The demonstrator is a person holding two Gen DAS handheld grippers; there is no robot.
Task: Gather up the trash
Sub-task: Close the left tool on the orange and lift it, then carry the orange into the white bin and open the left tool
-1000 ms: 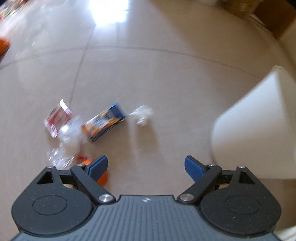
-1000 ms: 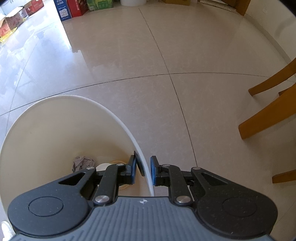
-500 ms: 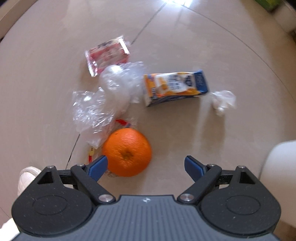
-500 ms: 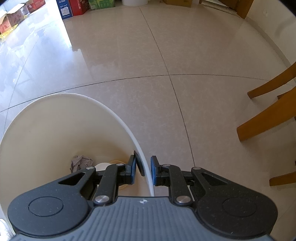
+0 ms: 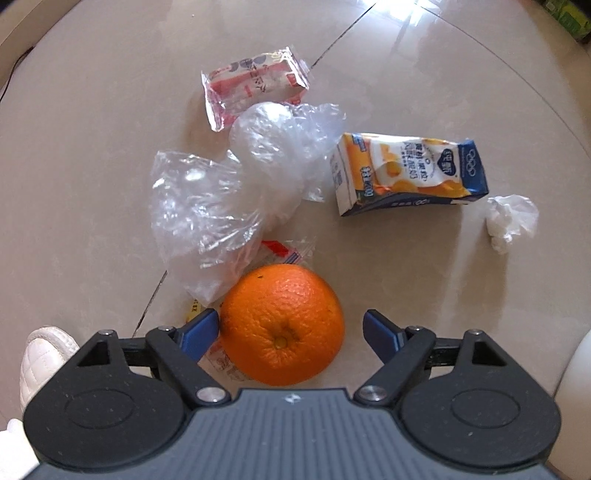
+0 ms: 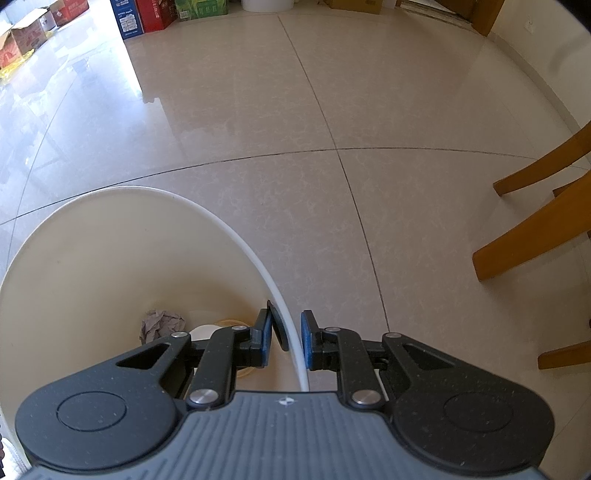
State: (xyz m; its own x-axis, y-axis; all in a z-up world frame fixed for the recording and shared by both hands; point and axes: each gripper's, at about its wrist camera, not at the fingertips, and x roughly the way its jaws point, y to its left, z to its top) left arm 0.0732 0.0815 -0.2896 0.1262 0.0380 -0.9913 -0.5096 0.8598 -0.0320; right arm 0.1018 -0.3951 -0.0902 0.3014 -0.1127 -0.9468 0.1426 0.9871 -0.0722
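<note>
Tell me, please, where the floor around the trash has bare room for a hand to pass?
Bare tile lies between the orange and the juice carton, and on toward the crumpled tissue. Left of the clear plastic bags is bare too. Bags, red wrapper and orange crowd together.

You are looking at wooden chair legs (image 6: pixel 532 236) standing on the glossy beige tile floor (image 6: pixel 295 110). Cardboard boxes (image 6: pixel 144 14) are sitting along the far edge; a white shoe (image 5: pixel 40 354) is resting near the lower-left corner.
</note>
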